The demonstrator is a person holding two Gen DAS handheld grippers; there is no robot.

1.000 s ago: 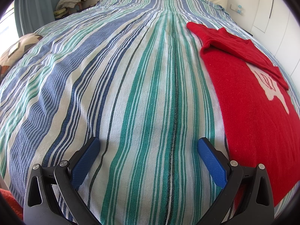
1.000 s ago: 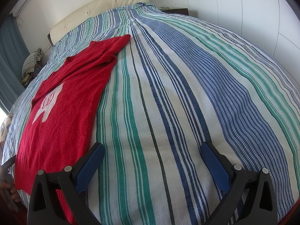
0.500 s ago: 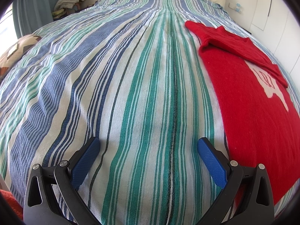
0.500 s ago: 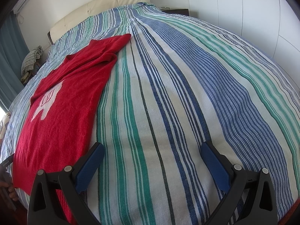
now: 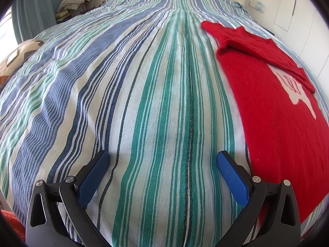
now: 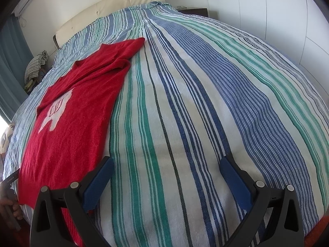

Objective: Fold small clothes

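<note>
Red sweater lies flat, seemingly part-folded; both jaws wide, empty.

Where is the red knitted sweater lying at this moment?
The red knitted sweater lies flat on the striped bedspread, right of the left gripper, left of the right gripper.

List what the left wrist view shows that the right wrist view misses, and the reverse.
Only the left wrist view shows the patterned cushion at the bed's edge. Only the right wrist view shows the dark nightstand and a hand at the lower corner. Both share the red sweater, striped bedspread, cream headboard, and an open, empty claw.
</note>
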